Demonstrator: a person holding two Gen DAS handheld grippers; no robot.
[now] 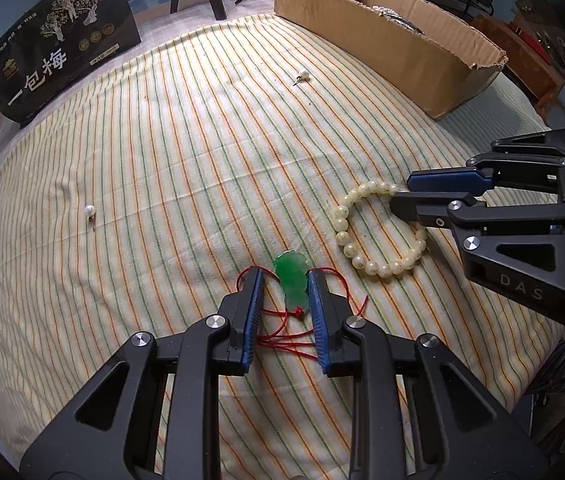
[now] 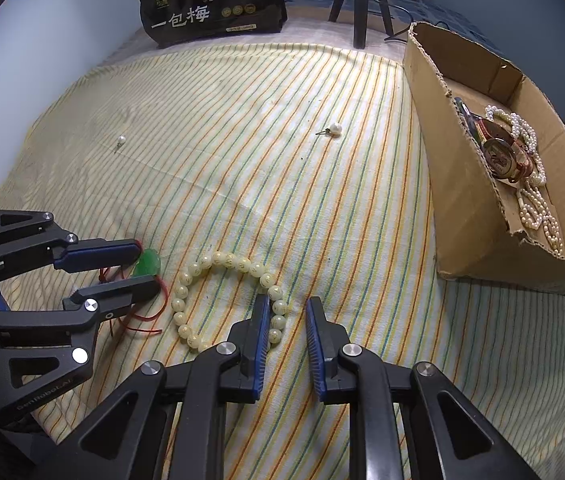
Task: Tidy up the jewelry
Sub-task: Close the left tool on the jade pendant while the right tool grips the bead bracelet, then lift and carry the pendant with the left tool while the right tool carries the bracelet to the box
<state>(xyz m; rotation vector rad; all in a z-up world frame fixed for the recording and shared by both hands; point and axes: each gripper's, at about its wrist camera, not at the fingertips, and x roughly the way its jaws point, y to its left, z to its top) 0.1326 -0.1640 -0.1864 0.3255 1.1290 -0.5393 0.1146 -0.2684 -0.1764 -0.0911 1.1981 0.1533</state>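
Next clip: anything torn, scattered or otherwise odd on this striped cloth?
The cardboard box has a ragged, torn near end. Two pearl earrings lie far apart on the striped cloth, one to the left, the other nearer the box. The green pendant's red cord lies tangled.

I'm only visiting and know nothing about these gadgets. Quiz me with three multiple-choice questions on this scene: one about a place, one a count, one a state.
1. Where is the green pendant on a red cord? A in a cardboard box; B on the striped cloth, between the fingers of the left gripper; C on a black bag.
2. How many loose pearl earrings lie on the cloth? A one; B two; C four.
3. The cream bead bracelet is: A lifted; B scattered as loose beads; C a closed ring lying on the cloth.

Answers: B, fingers flank it; B, a second lies farther off; C, the ring rests whole.
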